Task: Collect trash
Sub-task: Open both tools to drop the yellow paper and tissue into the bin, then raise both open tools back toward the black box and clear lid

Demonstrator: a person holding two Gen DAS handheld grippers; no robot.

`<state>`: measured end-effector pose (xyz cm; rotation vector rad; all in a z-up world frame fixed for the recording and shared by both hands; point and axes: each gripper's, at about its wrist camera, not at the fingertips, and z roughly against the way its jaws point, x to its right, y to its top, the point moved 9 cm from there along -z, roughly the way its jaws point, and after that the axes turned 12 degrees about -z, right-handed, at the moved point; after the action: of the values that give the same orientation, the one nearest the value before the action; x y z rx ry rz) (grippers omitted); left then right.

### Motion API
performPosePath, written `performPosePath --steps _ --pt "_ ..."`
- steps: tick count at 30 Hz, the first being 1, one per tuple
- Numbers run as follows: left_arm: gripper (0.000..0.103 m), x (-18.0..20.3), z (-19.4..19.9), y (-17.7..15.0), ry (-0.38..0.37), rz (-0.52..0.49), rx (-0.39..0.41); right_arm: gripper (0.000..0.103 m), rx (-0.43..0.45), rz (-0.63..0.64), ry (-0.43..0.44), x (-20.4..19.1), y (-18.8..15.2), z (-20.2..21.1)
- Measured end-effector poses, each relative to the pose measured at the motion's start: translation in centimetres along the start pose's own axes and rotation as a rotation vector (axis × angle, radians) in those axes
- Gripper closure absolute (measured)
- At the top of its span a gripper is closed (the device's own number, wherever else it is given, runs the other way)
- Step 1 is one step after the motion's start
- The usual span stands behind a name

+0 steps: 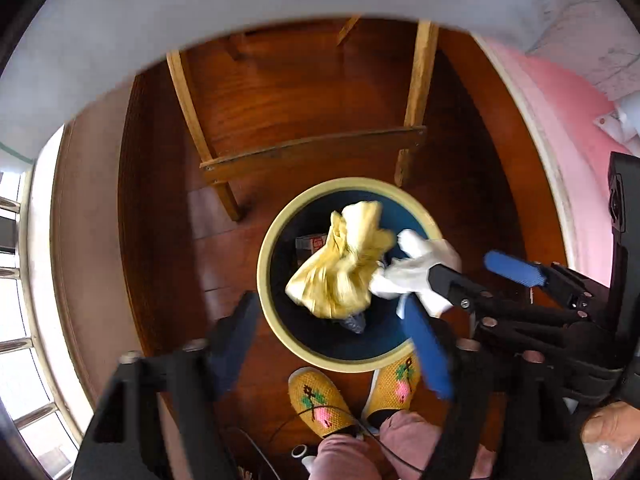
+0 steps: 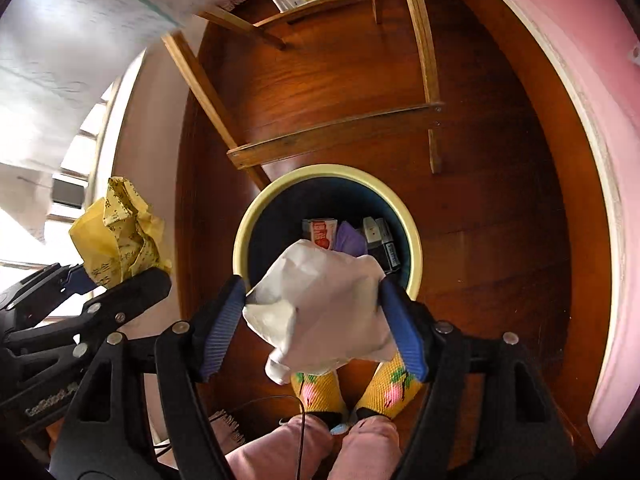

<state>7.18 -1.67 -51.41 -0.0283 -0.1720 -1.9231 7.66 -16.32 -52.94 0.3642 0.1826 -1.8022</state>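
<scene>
Drop step, both wads over bin (image 2: 240, 236).

Left hand-held gripper (image 1: 328, 344): jaws wide, yellow wad (image 1: 340, 264) loose over bin mouth, no pad on it.

Right hand-held gripper (image 2: 316, 320): white paper wad (image 2: 324, 304) between pads, touching both; opening wide, grip looks about to go. Wad sits over near rim — judge: shift further over centre before letting go.

In bin: small cartons.

Around: slippers (image 1: 320, 400) just beside bin, bench legs (image 1: 416, 92) behind, cable (image 2: 300, 432) on floor. Nothing blocks mouth.

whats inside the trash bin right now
At the bottom of the bin: a red-and-white carton, something purple and a dark box. The white paper in the right gripper hides the near part.
</scene>
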Motion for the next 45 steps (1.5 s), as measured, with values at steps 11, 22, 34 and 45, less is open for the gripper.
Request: performPosePath --steps 11,22,34,45 --pt "0.010 -1.2 3.9 -0.1 0.081 -0.006 0.068 0.024 0.041 -0.030 -0.047 3.1 0.0 -1.7" --pt "0.010 1.0 19.4 1.8 0.140 -0.050 0.175 0.024 0.121 0.012 -0.044 0.2 0.9 10.0" --pt "0.027 1.3 37.0 3.0 0.135 -0.004 0.265 0.024 0.162 0.145 0.010 -7.0 1.3 26.7" --pt "0.028 1.1 48.1 5.3 0.238 -0.009 0.401 0.024 0.315 0.316 0.087 -13.5 3.5 40.5"
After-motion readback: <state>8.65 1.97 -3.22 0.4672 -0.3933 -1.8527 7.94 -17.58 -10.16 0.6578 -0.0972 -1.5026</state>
